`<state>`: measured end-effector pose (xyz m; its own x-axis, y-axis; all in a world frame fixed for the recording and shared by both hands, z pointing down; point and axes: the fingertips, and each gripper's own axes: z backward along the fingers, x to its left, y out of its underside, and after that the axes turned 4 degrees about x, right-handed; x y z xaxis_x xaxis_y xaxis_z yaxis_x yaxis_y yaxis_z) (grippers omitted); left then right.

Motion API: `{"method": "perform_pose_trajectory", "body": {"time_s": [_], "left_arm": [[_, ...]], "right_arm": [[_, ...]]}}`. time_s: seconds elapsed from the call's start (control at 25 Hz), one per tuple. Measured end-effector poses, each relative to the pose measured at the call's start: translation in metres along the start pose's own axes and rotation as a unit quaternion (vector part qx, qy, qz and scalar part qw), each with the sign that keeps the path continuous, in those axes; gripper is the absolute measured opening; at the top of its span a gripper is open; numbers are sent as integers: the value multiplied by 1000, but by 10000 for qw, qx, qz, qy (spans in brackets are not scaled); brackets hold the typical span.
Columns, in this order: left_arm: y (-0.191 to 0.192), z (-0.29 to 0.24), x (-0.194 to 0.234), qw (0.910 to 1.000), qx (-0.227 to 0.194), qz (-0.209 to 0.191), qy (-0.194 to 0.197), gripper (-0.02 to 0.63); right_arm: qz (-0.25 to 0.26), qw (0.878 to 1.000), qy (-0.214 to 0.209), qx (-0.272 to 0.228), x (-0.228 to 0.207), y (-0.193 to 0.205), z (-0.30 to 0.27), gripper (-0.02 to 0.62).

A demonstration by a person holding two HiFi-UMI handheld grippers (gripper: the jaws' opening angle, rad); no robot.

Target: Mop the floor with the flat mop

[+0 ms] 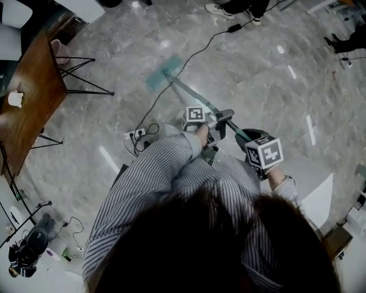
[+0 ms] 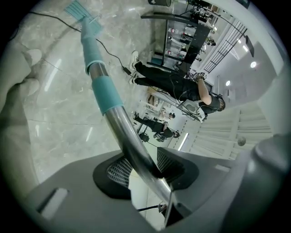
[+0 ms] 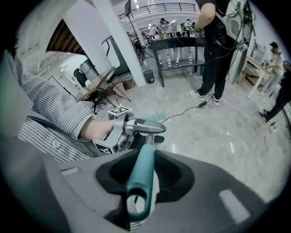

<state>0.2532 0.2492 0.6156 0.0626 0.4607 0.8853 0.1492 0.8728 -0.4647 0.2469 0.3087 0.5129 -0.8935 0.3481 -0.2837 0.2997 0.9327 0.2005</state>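
Note:
The flat mop's teal head (image 1: 163, 71) lies on the grey marble floor ahead of me, and its pole (image 1: 194, 96) slopes back to my hands. My left gripper (image 1: 222, 119) is shut on the metal part of the mop pole (image 2: 132, 141), below the teal sleeve (image 2: 102, 88). The mop head (image 2: 82, 13) shows at the pole's far end. My right gripper (image 1: 247, 137) is shut on the teal top grip (image 3: 141, 177) of the mop pole, just behind the left gripper (image 3: 136, 127).
A wooden table (image 1: 28, 103) on black legs stands at the left. A power strip (image 1: 134, 135) and black cable (image 1: 189, 60) lie on the floor near the mop. People (image 1: 240, 7) stand beyond it. Camera gear (image 1: 26, 249) sits at lower left.

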Motion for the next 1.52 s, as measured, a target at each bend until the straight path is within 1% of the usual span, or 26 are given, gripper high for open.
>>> {"method": "perform_pose_trajectory", "body": {"time_s": [0.12, 0.36, 0.44, 0.56, 0.68, 0.76, 0.92, 0.96, 1.04, 1.16, 1.28, 1.4, 1.52], "left_arm": [[-3, -1, -3, 9999, -40, -61, 123, 167], [-7, 3, -5, 9994, -241, -152, 171, 167], [-18, 7, -10, 9990, -331, -168, 234, 167], [-37, 16, -21, 9978, -534, -37, 403, 164], [-58, 25, -27, 9966, -676, -94, 462, 163], [-84, 36, -32, 9963, -718, -141, 450, 161], [-124, 55, -56, 9956, -769, 137, 510, 158], [-135, 60, -61, 9958, -747, 165, 496, 156], [-164, 73, -70, 9970, -637, 89, 429, 156], [-200, 98, -99, 9977, -502, 233, 386, 156], [-246, 128, -121, 9967, -655, 284, 373, 155], [-301, 165, -136, 9955, -883, 184, 300, 149], [-353, 198, -162, 9948, -964, 227, 218, 149]], "right_arm": [[26, 10000, 21, -25, 0, -3, 1, 114], [25, 10000, 16, -65, 3, -5, 0, 114], [76, 9999, 19, -82, 4, -16, -4, 114], [46, 9999, -13, -117, 8, -36, -11, 114], [23, 9999, 2, -115, 11, -56, -18, 114], [35, 9999, -6, -103, 14, -80, -30, 114], [-18, 9999, -57, -102, 21, -128, -46, 114], [-39, 9999, -58, -102, 23, -141, -50, 114], [-73, 9999, -62, -107, 30, -171, -59, 114], [-76, 9999, -78, -104, 47, -221, -74, 114], [-151, 9997, -80, -147, 65, -274, -93, 114], [-224, 9995, -63, -194, 87, -329, -117, 114], [-232, 9993, -43, -281, 106, -389, -139, 114]]}}
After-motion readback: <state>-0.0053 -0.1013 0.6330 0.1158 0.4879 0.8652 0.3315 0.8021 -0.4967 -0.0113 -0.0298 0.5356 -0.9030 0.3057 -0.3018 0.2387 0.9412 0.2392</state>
